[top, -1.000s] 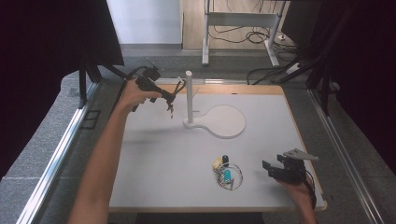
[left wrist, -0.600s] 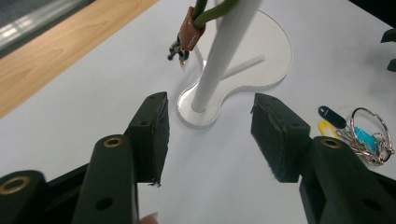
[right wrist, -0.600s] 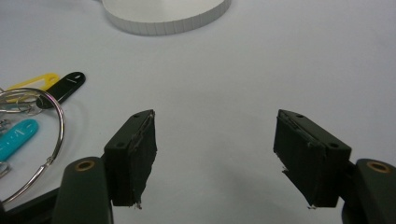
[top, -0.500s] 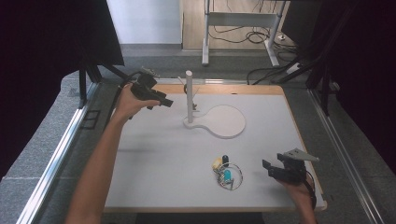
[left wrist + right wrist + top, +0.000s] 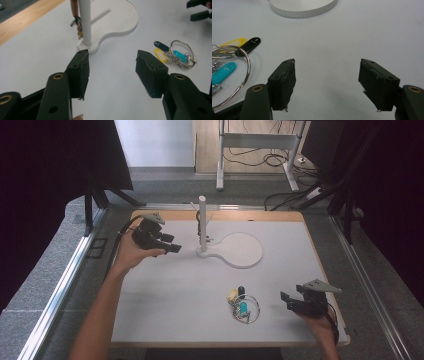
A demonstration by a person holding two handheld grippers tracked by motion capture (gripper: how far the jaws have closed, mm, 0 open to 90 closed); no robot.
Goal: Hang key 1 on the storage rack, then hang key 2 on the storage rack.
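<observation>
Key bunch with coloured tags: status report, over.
Left gripper just opened, empty, beside white post stand. Right gripper open, empty. Steel key ring with yellow, black, teal tags flat on table, untouched. Nothing in the way.

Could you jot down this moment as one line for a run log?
left tool: just opened, empty, beside stand | brown item: hangs on stand | right tool: open, near key ring

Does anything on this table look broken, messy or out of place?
Mostly tidy. The key bunch lies loose on the table rather than on the white stand, where a brownish strap hangs. The pads of the left gripper look frayed.
</observation>
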